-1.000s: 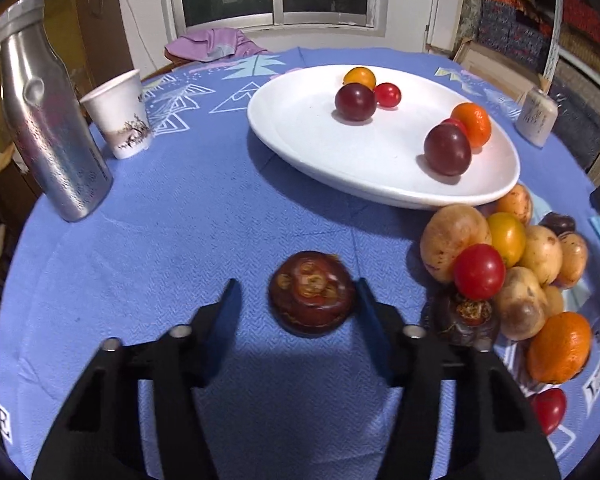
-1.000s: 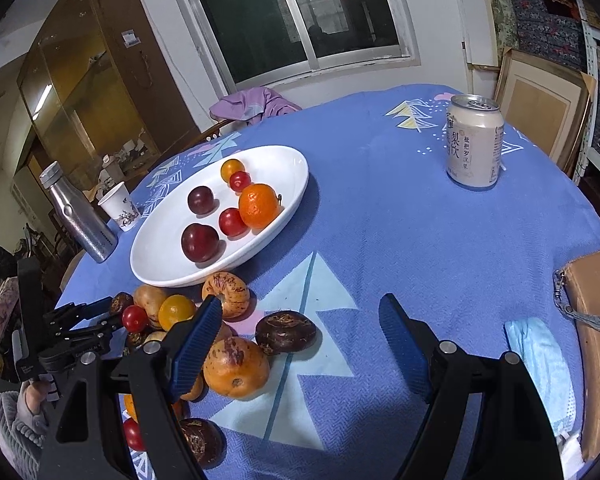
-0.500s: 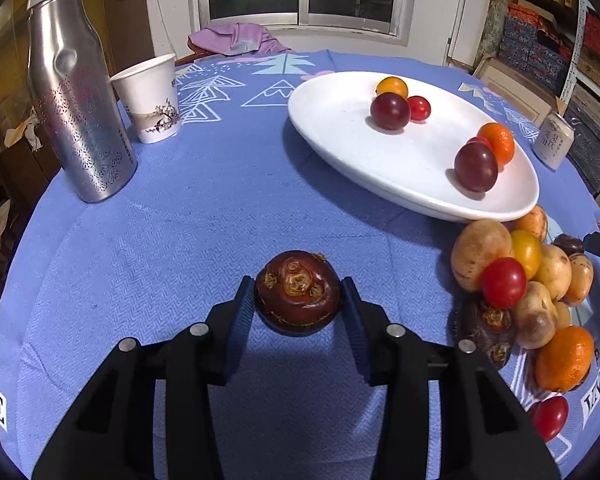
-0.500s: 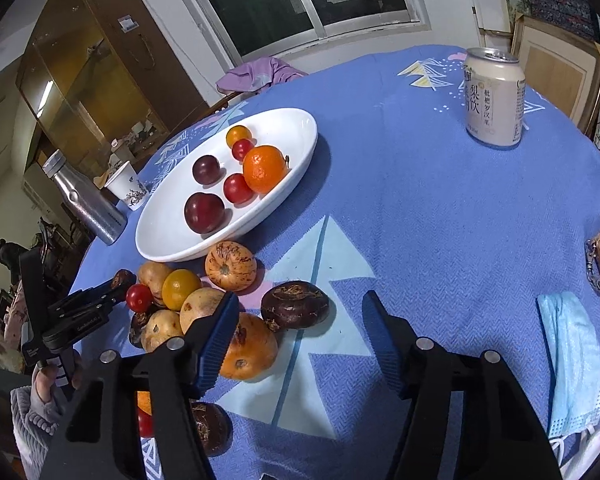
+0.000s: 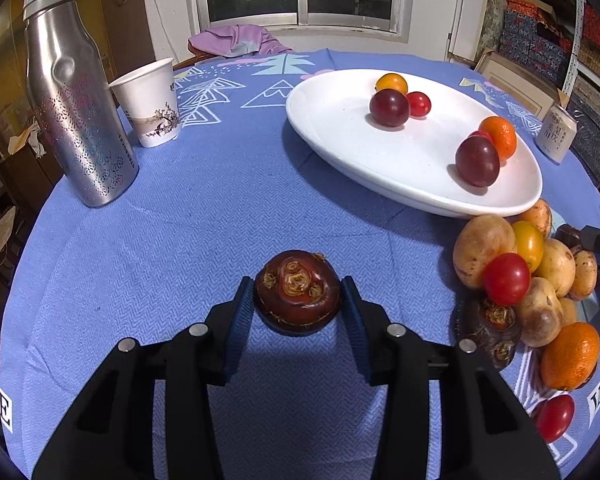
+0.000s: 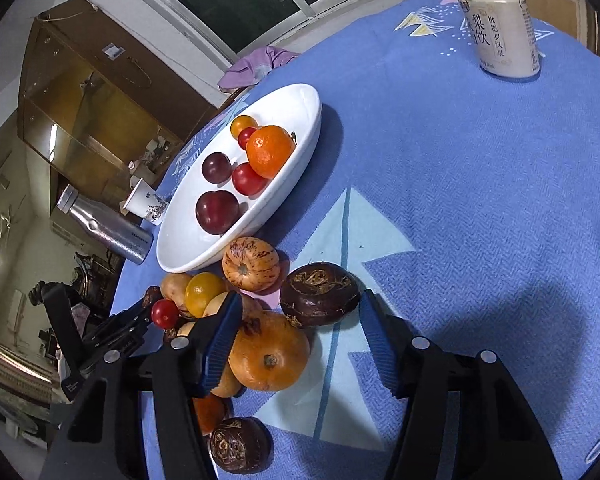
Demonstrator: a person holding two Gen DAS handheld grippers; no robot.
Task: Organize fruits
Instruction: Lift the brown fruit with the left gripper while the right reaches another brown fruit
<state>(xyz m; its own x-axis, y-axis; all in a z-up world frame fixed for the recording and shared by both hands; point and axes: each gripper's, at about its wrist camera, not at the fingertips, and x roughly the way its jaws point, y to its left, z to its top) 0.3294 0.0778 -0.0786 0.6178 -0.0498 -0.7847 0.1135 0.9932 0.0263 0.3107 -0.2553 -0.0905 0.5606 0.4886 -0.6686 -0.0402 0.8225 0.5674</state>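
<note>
Clamping my left jaws [image 5: 298, 300] on the water chestnut [image 5: 297, 291] above the worktop [image 5: 204, 216], I judge it light, hard, slick-skinned; flat flanks grip best. My right jaws [image 6: 300, 330] gape around a darker chestnut [image 6: 319, 293].

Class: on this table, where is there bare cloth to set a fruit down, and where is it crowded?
Bare cloth lies between the steel bottle, the white plate and the left claw; also between the plate and the can. The fruit pile beside the plate's rim is crowded.
</note>
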